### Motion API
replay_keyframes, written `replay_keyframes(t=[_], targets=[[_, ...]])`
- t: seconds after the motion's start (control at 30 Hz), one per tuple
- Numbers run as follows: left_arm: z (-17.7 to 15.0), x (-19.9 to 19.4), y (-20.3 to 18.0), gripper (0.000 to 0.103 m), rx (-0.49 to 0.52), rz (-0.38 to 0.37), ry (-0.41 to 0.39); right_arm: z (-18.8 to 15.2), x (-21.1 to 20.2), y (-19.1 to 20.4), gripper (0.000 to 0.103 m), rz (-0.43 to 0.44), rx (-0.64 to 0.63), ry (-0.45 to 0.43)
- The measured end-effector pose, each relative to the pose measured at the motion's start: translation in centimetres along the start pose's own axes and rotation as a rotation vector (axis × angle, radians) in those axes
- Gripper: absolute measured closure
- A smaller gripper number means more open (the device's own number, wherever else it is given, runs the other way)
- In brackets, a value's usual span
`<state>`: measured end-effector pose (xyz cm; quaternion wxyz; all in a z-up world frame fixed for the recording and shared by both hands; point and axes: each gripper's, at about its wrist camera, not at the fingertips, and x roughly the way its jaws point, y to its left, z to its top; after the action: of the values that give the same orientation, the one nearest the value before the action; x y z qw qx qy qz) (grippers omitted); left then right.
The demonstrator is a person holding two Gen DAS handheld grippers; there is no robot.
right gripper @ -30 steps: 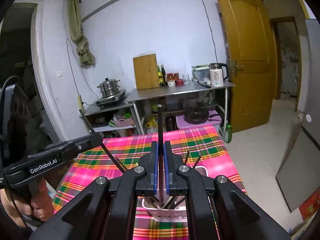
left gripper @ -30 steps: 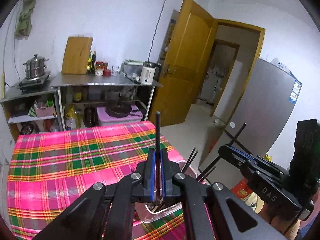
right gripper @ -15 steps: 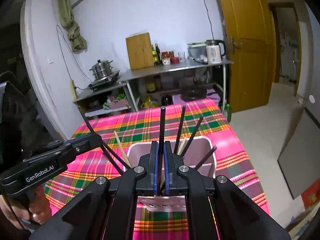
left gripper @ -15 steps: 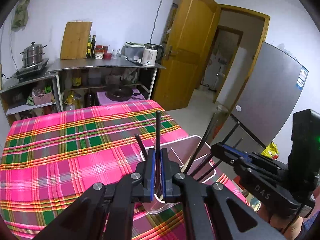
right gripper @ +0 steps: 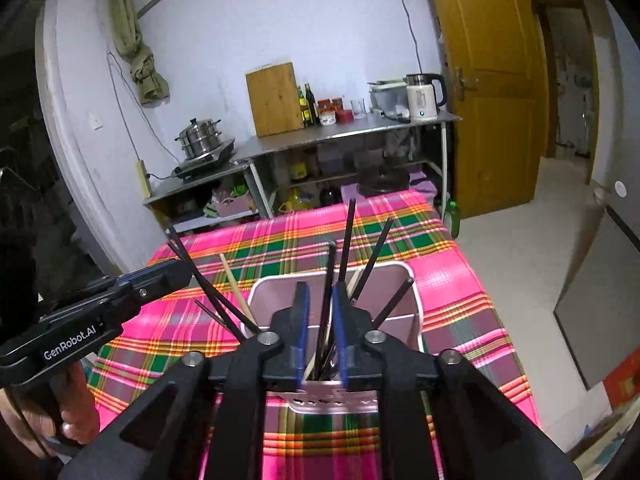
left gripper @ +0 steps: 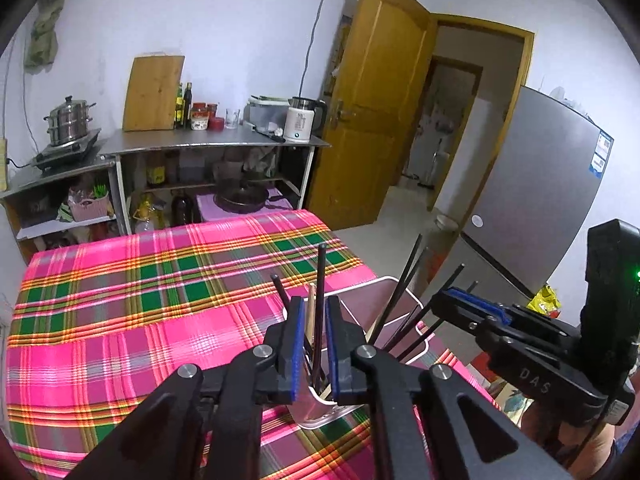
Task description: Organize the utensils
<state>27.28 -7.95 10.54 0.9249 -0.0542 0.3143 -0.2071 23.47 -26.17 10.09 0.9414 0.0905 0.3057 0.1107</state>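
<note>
A black chopstick [left gripper: 319, 308] is being released by the left gripper [left gripper: 312, 344], another [right gripper: 326, 304] by the right gripper [right gripper: 320, 340], over the pink utensil holder [right gripper: 396, 276].

A table under a pink, green and yellow plaid cloth [left gripper: 132, 320] fills the foreground. Directly on it, near its right edge in the left wrist view, stands a pale pink holder [right gripper: 400, 276]; the rest of the cloth that shows is bare. Behind the table, against the wall, a steel counter [left gripper: 216, 142] carries a cutting board [left gripper: 154, 92] leaning on the wall, bottles [left gripper: 184, 106], jars [left gripper: 200, 116], a glass [left gripper: 232, 119] and a white kettle [left gripper: 302, 120]. A lower steel shelf [left gripper: 60, 172] to its left bears a hotplate [left gripper: 66, 154] with a steamer pot [left gripper: 70, 120] on it.
</note>
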Motion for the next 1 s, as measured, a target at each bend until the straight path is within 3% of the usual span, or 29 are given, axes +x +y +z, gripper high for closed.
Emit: replay_keyframes(t=[0.33,1.0], targets=[[-1.6,-3.9,-0.5,0.09,0.019,0.02,-0.038,-1.9,-4.0,1.0,0.085,-0.007,-0.022,-0.036],[-13.0,-8.8,-2.1,0.087,0.048,0.065,-0.029,-10.9,-9.1,4.8,0.085,-0.049,-0.103,-0.027]])
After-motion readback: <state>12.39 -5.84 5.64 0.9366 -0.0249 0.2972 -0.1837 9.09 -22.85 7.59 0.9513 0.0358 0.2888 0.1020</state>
